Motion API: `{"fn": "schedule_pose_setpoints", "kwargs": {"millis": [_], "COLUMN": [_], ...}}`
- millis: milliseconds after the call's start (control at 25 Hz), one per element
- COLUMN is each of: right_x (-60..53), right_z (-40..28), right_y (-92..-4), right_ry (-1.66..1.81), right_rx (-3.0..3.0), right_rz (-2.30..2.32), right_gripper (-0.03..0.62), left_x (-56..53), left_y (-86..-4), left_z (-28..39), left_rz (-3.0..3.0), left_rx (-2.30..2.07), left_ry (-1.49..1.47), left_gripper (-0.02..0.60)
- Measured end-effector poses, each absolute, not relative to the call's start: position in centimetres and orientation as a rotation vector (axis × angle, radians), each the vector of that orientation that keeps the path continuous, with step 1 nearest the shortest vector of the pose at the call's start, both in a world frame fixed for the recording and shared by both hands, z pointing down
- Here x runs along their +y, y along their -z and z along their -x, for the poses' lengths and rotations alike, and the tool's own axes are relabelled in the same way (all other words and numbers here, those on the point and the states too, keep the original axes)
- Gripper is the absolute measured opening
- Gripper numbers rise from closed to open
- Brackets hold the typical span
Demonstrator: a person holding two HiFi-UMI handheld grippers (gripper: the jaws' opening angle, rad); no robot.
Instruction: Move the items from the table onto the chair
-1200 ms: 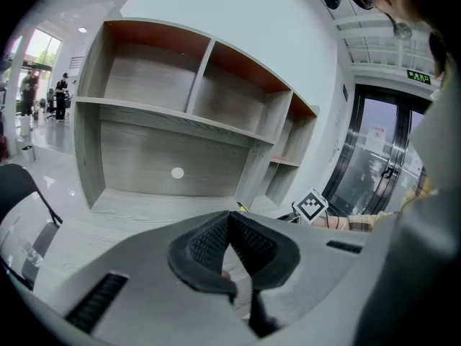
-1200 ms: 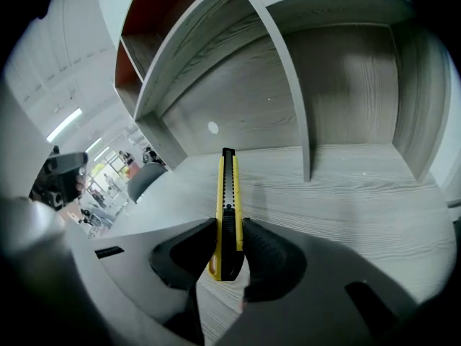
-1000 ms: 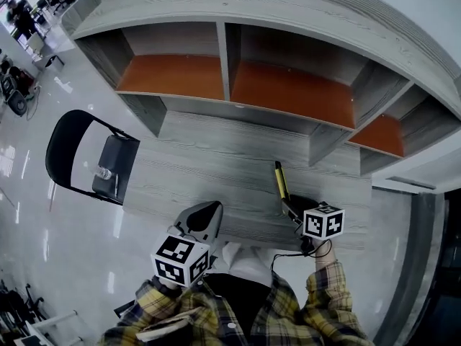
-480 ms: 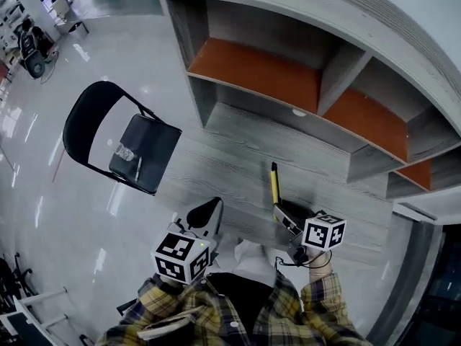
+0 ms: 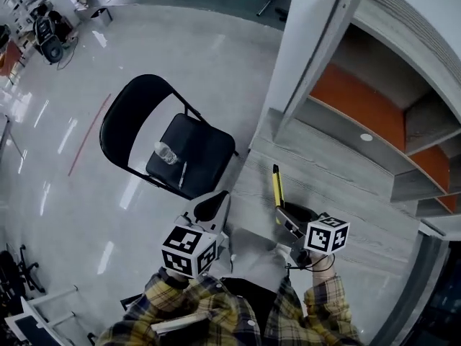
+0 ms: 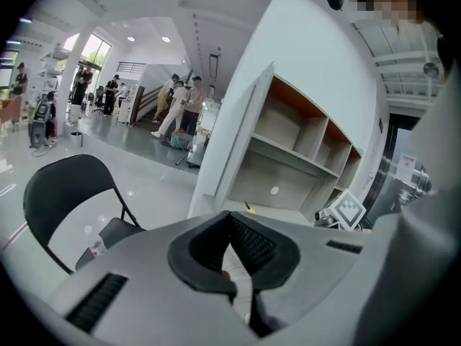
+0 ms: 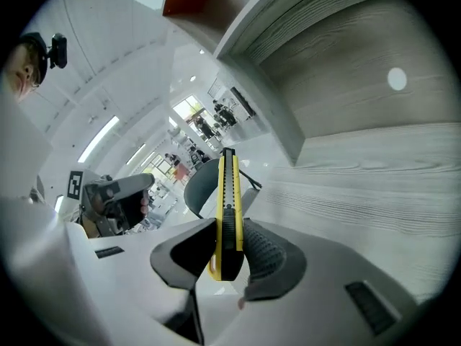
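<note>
A black folding chair [image 5: 194, 146] stands on the floor left of the grey wooden table [image 5: 338, 186]. On its seat lie a clear plastic bottle [image 5: 165, 152] and a thin pen-like item [image 5: 181, 174]. My right gripper [image 5: 288, 218] is shut on a yellow and black utility knife [image 5: 276, 186], which sticks out forward over the table's left end. The right gripper view shows the knife [image 7: 229, 207] clamped between the pads, with the chair [image 7: 205, 182] beyond it. My left gripper [image 5: 210, 204] is shut with nothing in it, near the chair's front edge. The chair [image 6: 65, 200] and bottle [image 6: 96, 249] appear at the lower left of the left gripper view.
A grey shelf unit [image 5: 374, 107] with orange boards rises behind the table, with a white wall panel [image 5: 310, 34] at its left end. Glossy floor [image 5: 86, 215] surrounds the chair. People and equipment [image 6: 176, 110] stand far off across the hall.
The view has swung left, so the chair has come from the left edge toward the middle. Both grippers have travelled toward the chair, the right one still carrying the knife.
</note>
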State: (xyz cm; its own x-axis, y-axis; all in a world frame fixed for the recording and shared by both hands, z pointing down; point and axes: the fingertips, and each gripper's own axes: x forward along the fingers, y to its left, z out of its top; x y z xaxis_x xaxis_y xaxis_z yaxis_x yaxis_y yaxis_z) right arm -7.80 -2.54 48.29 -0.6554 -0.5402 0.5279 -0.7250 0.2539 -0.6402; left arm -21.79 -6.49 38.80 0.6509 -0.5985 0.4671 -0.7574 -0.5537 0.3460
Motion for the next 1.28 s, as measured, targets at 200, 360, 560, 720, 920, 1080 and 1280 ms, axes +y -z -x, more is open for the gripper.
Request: {"fn": "schedule_pose_setpoints", "kwargs": {"millis": [200, 360, 560, 720, 920, 1080, 1280], "right_x": [-6.1, -8.8, -11.3, -12.8, -14.4, -16.5, -17.3], "right_z": [17.1, 23.7, 31.2, 35.9, 39.6, 40.5, 41.0], "right_y": [-49.5, -51.2, -55.4, -60.6, -68.2, -74.9, -82.9], "right_ry": [-1.356, -1.366, -1.358, -1.415, -1.482, -1.500, -1.392], "right_rx": [-2.346, -2.353, -2.306, -2.246, -2.143, -2.049, -1.911], "right_rz": [-1.071, -0.973, -0.863, -0.845, -0.876, -0.968, -1.051], "right_gripper": [0.126, 0.126, 0.126, 0.126, 0.126, 0.126, 0.126], "left_x": [-9.1, -10.0, -11.1, -11.8, -12.0, -12.1, -10.8], "left_y": [-40.7, -43.2, -46.7, -50.4, -55.7, -60.0, -64.6], "left_z": [29.0, 33.5, 38.0, 41.2, 44.6, 46.0, 47.5], "left_rz": [-2.308, -2.241, -2.175, -2.123, -2.049, -1.985, -1.910], "left_rx": [-1.101, -1.159, -1.227, -1.263, -1.292, -1.314, -1.311], "left_ry": [-0.399, -0.388, -0.375, -0.378, -0.396, -0.383, -0.402], "left_gripper": [0.003, 0.003, 0.003, 0.003, 0.003, 0.003, 0.003]}}
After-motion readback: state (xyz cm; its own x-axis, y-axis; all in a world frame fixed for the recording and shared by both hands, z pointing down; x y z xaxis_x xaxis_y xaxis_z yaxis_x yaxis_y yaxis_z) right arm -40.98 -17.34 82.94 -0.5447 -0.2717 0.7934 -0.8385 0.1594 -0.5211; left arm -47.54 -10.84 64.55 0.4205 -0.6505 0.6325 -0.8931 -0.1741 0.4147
